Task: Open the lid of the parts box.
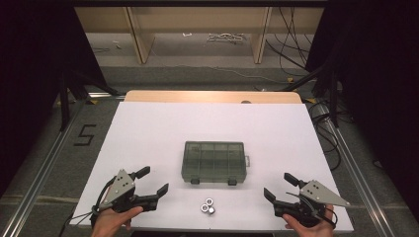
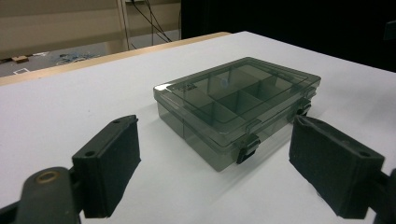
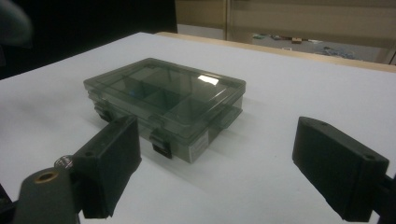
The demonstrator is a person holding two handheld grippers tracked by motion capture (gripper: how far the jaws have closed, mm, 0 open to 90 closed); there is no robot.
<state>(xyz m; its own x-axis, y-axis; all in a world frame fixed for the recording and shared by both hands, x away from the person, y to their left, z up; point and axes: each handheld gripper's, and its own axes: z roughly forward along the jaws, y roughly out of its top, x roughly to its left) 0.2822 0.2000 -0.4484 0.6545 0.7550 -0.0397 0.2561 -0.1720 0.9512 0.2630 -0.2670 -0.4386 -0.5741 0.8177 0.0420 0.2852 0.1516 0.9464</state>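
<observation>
Across the middle of the scene lies the counter [image 1: 148, 133], a white sheet over a wooden top whose far edge shows as a pale strip. On it, a little nearer than its centre, sits a smoky grey translucent compartment box [image 1: 214, 161], lid closed, with dividers showing through the lid and two dark latches on the side facing the person. The left gripper [image 1: 152, 181] rests at the near left of the counter, held by a hand at the bottom edge; its jaws are spread wide with nothing between them, and it is angled toward the box, well apart from it. In the left gripper view the box [image 2: 238, 102] lies ahead between the two black jaws. The right gripper [image 1: 278, 186] sits at the near right, likewise held from below, its jaws parted and empty, also turned toward the box; in the right gripper view the box [image 3: 166, 102] lies ahead, toward the left jaw. Smallest of all, three metal nuts [image 1: 208, 206] lie clustered, touching one another, near the front edge between the two grippers, just in front of the box.
</observation>
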